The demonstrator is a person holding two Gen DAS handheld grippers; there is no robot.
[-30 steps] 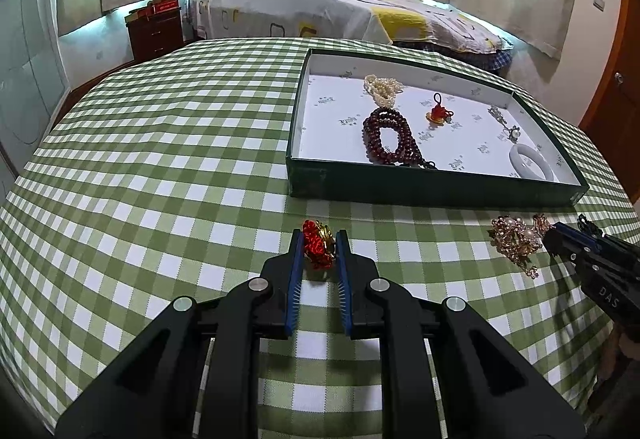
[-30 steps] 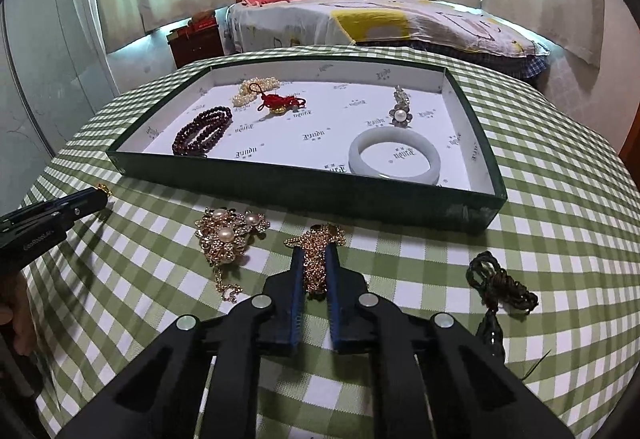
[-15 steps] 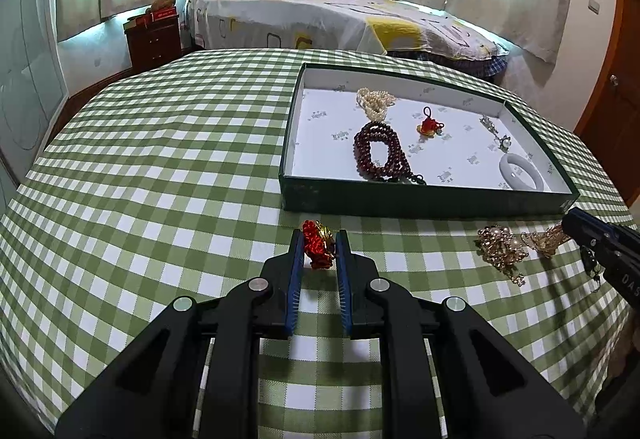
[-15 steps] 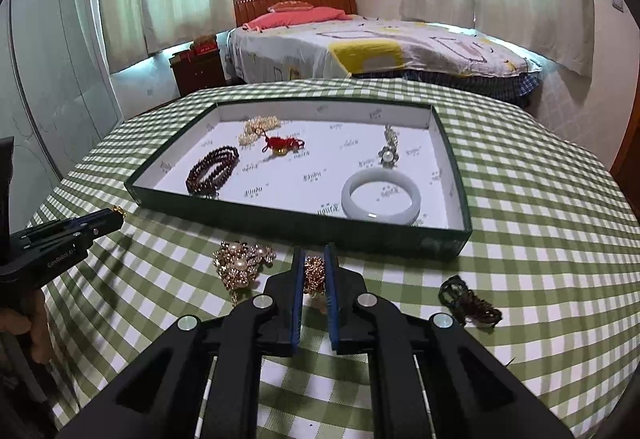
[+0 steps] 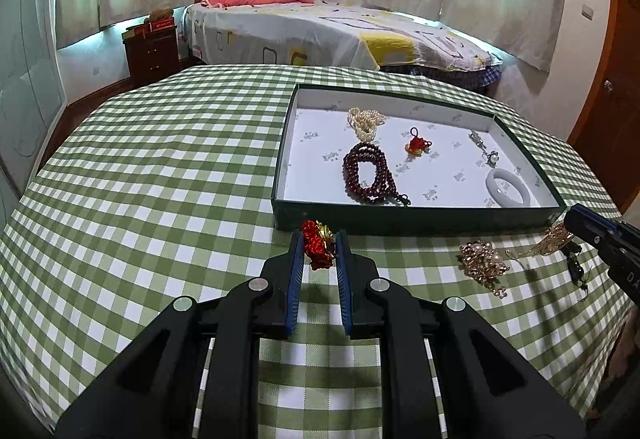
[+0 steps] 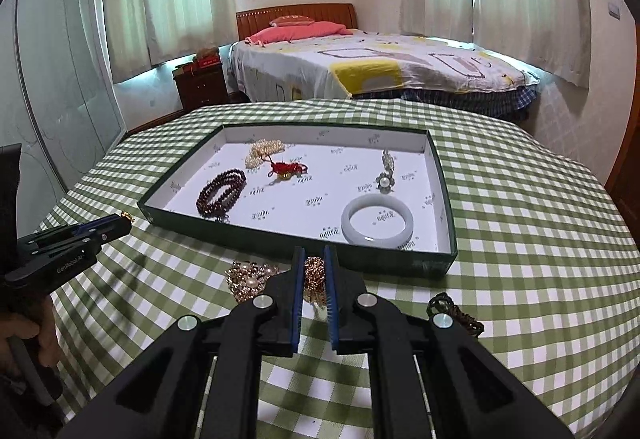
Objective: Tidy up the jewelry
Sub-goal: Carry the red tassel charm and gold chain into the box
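Both my grippers are clamped, left (image 5: 318,251) on the red knot (image 5: 317,243), right (image 6: 313,271) on the gold chain (image 6: 314,273), whose dangling end could snag the tray (image 6: 400,265) wall mid-frame.

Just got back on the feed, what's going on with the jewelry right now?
Both tongs are loaded. The left tongs are shut on a red knotted ornament, the right tongs on a gold chain piece, both held just short of the green tray. A pearl brooch and a dark beaded piece remain on the checked tablecloth.
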